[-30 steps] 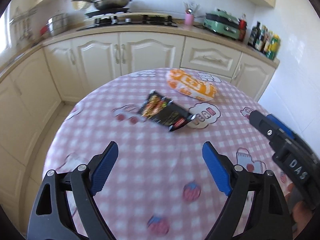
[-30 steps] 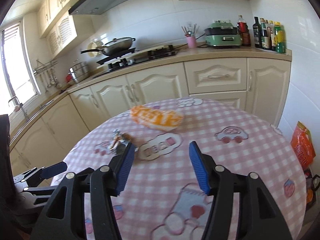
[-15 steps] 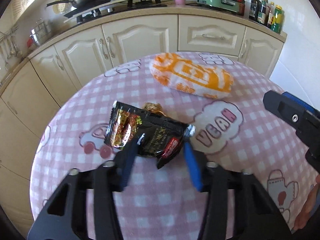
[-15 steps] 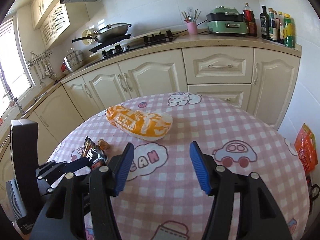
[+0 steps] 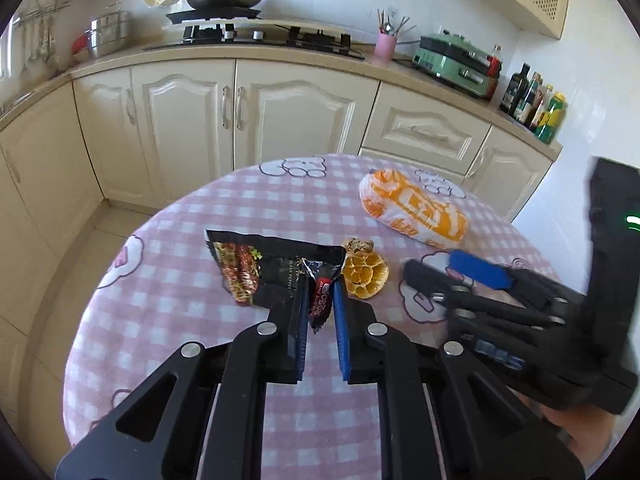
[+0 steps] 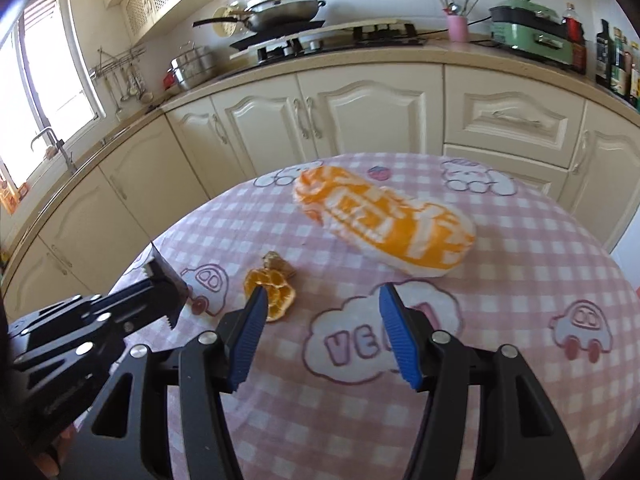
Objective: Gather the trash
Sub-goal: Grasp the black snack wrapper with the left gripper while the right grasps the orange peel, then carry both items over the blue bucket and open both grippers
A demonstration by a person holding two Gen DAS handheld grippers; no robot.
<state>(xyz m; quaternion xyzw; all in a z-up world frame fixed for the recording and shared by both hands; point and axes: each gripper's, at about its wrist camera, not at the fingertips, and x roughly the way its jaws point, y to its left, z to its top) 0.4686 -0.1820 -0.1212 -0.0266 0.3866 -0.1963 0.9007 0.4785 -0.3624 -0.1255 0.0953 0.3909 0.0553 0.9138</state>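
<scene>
Trash on your round table with the pink checked cloth: a black snack wrapper, an orange peel just right of it with a small brown scrap touching the peel's far edge, and an orange-and-white bag farther back toward the cabinets. Your left gripper has the wrapper's near corner between its blue pads, jaws closing, nearly together, pads pressing the crumpled foil; the rest of the wrapper fans out left and away from the tips. Your right gripper hangs over the cloth with jaws partly apart and nothing between them; its left fingertip sits in front of the peel in the right wrist view, contact unclear. The bag lies beyond it, well clear of both tips. In the left view the right gripper shows blurred, just right of the peel.
</scene>
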